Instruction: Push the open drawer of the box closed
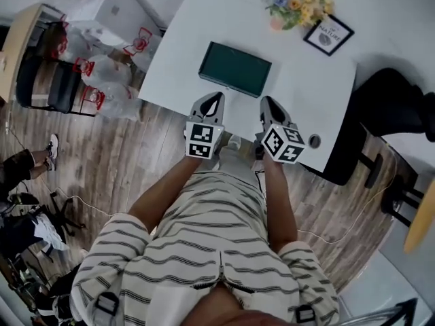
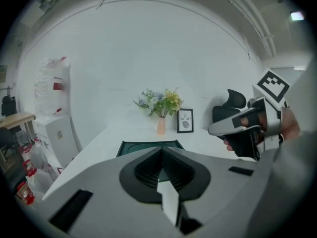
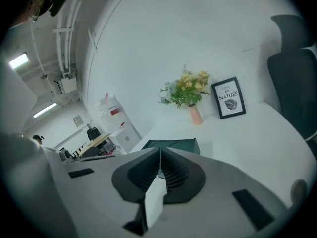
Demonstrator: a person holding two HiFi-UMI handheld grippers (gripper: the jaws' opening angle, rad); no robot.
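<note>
A dark green box (image 1: 234,68) lies flat on the white table (image 1: 306,94), a little beyond both grippers. Its drawer cannot be made out from here. My left gripper (image 1: 215,98) hangs over the table's near edge, short of the box's left half, with its jaws together and nothing in them. My right gripper (image 1: 267,102) is level with it on the right, shut and empty too. In the left gripper view the box (image 2: 133,147) shows just past the closed gripper (image 2: 162,149). The right gripper view has the box (image 3: 173,144) ahead of the closed gripper (image 3: 159,150).
A vase of flowers (image 1: 291,2) and a framed picture (image 1: 328,34) stand at the table's far side. A black chair (image 1: 391,107) is at the right end. White bags (image 1: 109,73) and a chair (image 1: 51,83) crowd the floor to the left.
</note>
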